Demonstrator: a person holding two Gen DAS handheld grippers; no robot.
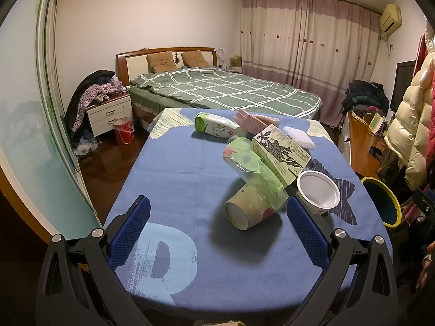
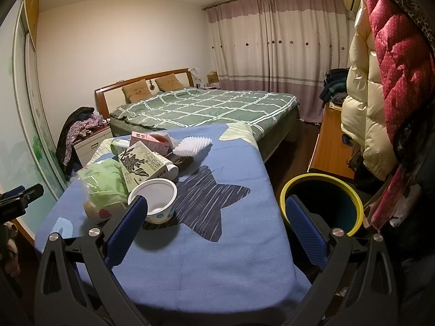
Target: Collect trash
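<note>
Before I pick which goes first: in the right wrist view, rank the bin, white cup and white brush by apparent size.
1. Bin, though it sits nearest.
2. White cup.
3. White brush, though it lies farthest, so its true size is unsure.

A blue-clothed table (image 1: pixel 190 179) bears cartons (image 1: pixel 280 152), cups (image 1: pixel 318 193), and perhaps a wrapper (image 1: pixel 252 168).

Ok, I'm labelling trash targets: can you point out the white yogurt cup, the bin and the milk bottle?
white yogurt cup (image 2: pixel 156 194): right wrist view, inner wall.
bin (image 2: pixel 326 177): right wrist view, yellow rim, far side.
milk bottle (image 1: pixel 217 128): left wrist view, white body lying sideways.
</note>
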